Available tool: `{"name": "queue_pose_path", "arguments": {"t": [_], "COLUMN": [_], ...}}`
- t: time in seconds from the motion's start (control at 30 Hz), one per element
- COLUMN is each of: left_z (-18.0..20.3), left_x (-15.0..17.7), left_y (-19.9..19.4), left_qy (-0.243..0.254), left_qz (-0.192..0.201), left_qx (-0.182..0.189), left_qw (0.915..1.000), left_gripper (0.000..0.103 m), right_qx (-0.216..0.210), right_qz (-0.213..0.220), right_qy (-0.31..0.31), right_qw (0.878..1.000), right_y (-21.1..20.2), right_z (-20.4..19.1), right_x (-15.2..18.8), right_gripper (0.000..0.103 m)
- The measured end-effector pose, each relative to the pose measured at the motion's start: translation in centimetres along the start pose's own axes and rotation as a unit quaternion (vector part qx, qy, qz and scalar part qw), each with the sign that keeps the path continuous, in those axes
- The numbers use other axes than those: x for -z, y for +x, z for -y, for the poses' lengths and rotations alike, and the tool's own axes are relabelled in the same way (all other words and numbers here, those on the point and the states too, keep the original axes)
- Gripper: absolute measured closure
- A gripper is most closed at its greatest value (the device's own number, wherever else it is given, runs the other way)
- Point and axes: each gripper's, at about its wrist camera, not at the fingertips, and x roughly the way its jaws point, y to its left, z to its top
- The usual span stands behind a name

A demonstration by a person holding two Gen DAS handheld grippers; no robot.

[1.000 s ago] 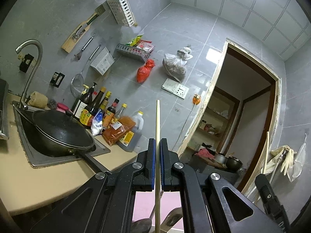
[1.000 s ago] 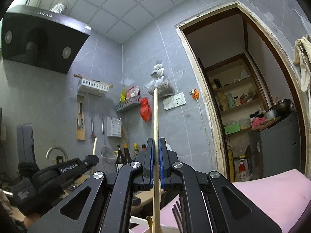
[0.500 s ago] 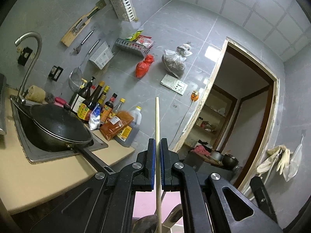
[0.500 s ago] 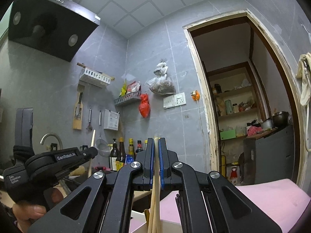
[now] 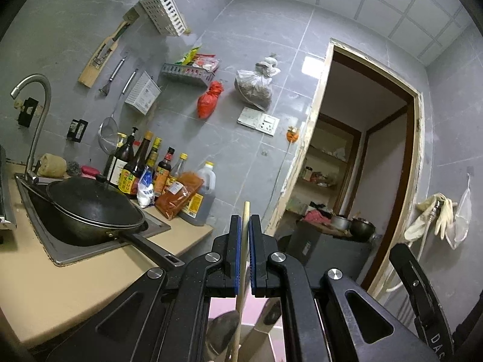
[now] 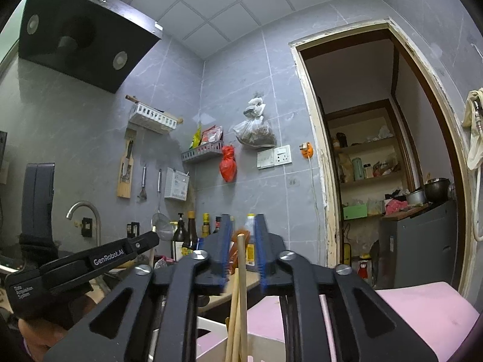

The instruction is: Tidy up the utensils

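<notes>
While the left gripper (image 5: 245, 226) is clamped on one chopstick (image 5: 244, 250), the right gripper (image 6: 242, 235) has just been opening. A second chopstick (image 6: 240, 259) is seen loose between its parted fingers, apparently untouched.

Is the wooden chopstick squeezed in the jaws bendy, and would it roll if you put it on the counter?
Probably stiff: the chopstick runs straight above and below the left gripper pinching it. It's likely light, since it's just thin wood. It looks round, so it might roll on the counter.
</notes>
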Motion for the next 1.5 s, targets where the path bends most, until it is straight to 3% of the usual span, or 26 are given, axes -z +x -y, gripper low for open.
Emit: {"name": "queue_pose_path", "arguments": {"t": [0.2, 0.3, 0.37, 0.43, 0.6, 0.67, 0.8, 1.07, 1.2, 1.33, 1.5], "left_z": [1.2, 1.6, 1.9, 1.9, 2.2, 2.4, 3.0, 4.5, 4.7, 4.5, 5.0], "left_x": [0.1, 0.1, 0.1, 0.3, 0.1, 0.0, 0.0, 1.2, 2.1, 2.9, 3.6], "left_y": [-1.0, -1.4, -1.6, -1.9, -3.2, -3.8, -5.5, -9.0, -11.0, -12.9, -15.2], "left_qy": [0.023, 0.03, 0.035, 0.036, 0.039, 0.044, 0.057, 0.093, 0.086, 0.077, 0.107], "left_qz": [0.001, -0.006, -0.015, -0.029, -0.048, -0.058, -0.072, -0.125, -0.143, -0.148, -0.144], "left_qx": [0.009, 0.018, 0.021, 0.024, 0.026, 0.028, 0.035, 0.06, 0.073, 0.068, 0.054], "left_qw": [0.9997, 0.9994, 0.999, 0.9986, 0.9978, 0.997, 0.9952, 0.9859, 0.9833, 0.9836, 0.9823], "left_gripper": [0.099, 0.097, 0.09, 0.075, 0.071, 0.066, 0.055, 0.029, 0.016, 0.011, 0.009], "right_qx": [-0.005, -0.005, -0.001, 0.004, 0.018, 0.023, 0.039, 0.065, 0.086, 0.111, 0.135], "right_qz": [0.005, 0.007, 0.008, 0.001, -0.023, -0.034, -0.061, -0.114, -0.143, -0.162, -0.177], "right_qy": [0.01, 0.014, 0.011, 0.01, 0.005, 0.003, 0.009, 0.021, 0.012, 0.007, 0.014], "right_qw": [1.0, 1.0, 1.0, 1.0, 1.0, 0.999, 0.997, 0.991, 0.986, 0.981, 0.975], "right_y": [-0.5, -0.8, -1.0, -1.2, -2.6, -3.5, -5.3, -9.5, -11.8, -14.4, -16.9], "right_z": [0.0, 0.1, 0.0, 0.1, 0.6, 0.8, 1.2, 1.4, 1.2, 1.1, 1.0], "right_x": [-0.6, -1.0, -1.4, -1.8, -2.9, -3.2, -3.8, -4.3, -4.2, -4.1, -3.8], "right_gripper": [0.077, 0.07, 0.062, 0.059, 0.049, 0.036, 0.031, 0.01, 0.004, 0.0, 0.0]}}
